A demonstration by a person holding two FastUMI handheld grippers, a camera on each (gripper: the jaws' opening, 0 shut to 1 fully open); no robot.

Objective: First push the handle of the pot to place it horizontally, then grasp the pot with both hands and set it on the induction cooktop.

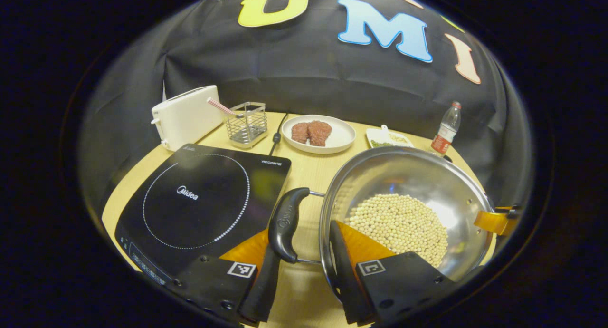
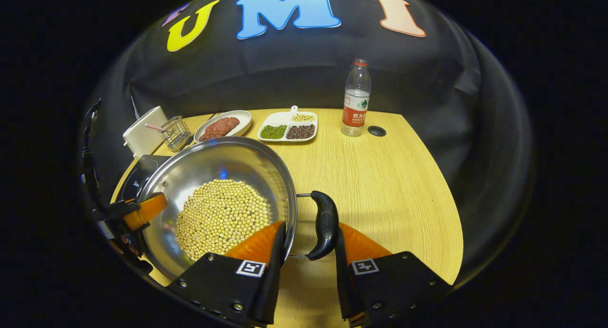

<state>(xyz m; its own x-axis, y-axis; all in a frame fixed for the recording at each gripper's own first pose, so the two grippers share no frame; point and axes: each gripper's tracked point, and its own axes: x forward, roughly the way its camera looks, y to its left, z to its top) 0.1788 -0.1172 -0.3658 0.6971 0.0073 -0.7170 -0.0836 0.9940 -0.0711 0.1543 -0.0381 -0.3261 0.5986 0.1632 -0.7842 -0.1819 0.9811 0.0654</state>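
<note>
The steel pot (image 1: 427, 176) holds a bed of soybeans (image 1: 401, 223) and stands just right of the black induction cooktop (image 1: 199, 199). Its black left handle (image 1: 286, 223) lies level, and my left gripper (image 1: 306, 240) is shut across that handle and the rim, with one finger outside the handle and the other inside the pot wall. My right gripper (image 2: 308, 233) is shut the same way across the opposite handle (image 2: 325, 223) and the pot (image 2: 228, 161) rim. Each gripper appears far off in the other's view, at the opposite rim (image 1: 496, 221) (image 2: 142, 209).
Behind the cooktop are a white toaster (image 1: 187, 116) and a wire basket (image 1: 247, 123). A plate of meat (image 1: 318, 133), a divided dish of beans (image 2: 288, 127) and a water bottle (image 2: 356, 100) stand at the back. Bare wooden table (image 2: 394, 185) stretches right of the pot.
</note>
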